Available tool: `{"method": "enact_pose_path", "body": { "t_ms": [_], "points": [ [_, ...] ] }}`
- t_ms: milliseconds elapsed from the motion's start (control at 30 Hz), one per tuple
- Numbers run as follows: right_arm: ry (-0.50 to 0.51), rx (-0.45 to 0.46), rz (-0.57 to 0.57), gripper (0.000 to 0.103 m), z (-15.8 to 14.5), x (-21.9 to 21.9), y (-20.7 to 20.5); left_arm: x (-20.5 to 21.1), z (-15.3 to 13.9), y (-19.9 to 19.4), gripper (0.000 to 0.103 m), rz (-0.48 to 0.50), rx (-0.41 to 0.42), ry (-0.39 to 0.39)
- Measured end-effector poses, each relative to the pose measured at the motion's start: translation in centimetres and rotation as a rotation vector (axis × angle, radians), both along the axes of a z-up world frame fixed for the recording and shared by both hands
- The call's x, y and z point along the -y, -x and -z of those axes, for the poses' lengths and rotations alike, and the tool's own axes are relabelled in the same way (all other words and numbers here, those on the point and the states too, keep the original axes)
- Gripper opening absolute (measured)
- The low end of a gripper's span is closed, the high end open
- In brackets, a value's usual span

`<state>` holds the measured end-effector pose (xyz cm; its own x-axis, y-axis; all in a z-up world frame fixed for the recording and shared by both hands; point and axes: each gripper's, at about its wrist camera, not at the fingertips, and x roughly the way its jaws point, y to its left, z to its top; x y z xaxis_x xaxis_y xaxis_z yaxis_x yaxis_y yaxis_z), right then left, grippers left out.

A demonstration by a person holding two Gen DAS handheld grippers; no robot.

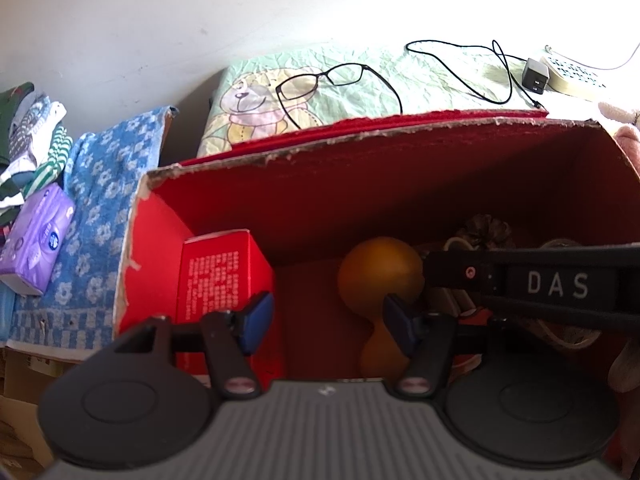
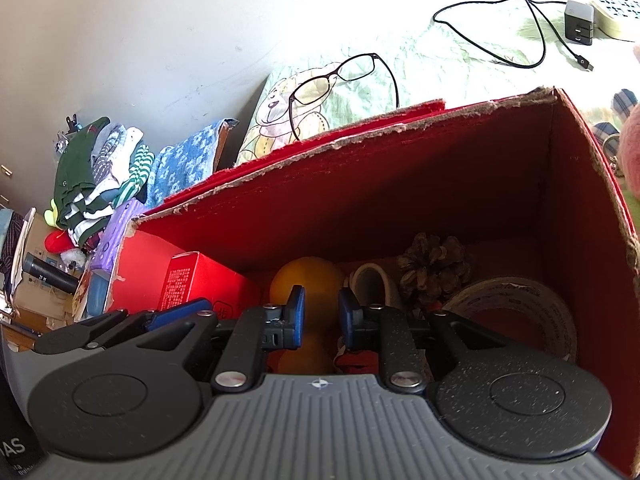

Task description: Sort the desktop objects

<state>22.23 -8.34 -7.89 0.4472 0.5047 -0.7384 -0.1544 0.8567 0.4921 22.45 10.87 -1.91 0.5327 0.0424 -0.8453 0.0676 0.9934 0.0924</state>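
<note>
Here both grippers hang over the open red cardboard box [image 1: 360,184], pointing down into it.

Only the right wrist view shows the wide roll of clear tape [image 2: 516,312] lying to the right of the right gripper [image 2: 322,316], a smaller white tape roll [image 2: 370,280] just beyond its right pad, and the whole pine cone [image 2: 434,268] farther back between the two rolls. The left wrist view catches only the cone's top and hides the rolls behind the right gripper's black body, printed "DAS". It gives instead a fuller look at the purple tissue pack [image 1: 38,240] on the blue flowered towel [image 1: 100,208], far off to the left of the left gripper [image 1: 326,320].

The left gripper's jaws stand fairly wide and hold nothing. A small red printed carton [image 1: 218,280] sits upright just left of its left pad, and the smooth, matte orange gourd-shaped object [image 1: 380,276] lies on the box floor beside its right pad. The right gripper's jaws are narrowly parted, with that gourd directly beyond the gap; whether the pads touch it I cannot tell.

The box rim is torn and fuzzy. Beyond it, thin black-framed glasses [image 1: 324,84] and a looped black charger cable [image 1: 472,64] rest on crinkled pale green cloth [image 1: 400,76] printed with a bear.
</note>
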Motion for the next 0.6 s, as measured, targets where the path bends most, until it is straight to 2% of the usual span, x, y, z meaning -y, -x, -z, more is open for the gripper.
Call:
{"method": "enact_pose_path", "body": {
  "t_ms": [600],
  "points": [
    [0.038,-0.042,0.061,0.022,0.38,0.3,-0.18,0.15,0.1,-0.05,0.068,0.015,-0.005,-0.013]
  ]
}}
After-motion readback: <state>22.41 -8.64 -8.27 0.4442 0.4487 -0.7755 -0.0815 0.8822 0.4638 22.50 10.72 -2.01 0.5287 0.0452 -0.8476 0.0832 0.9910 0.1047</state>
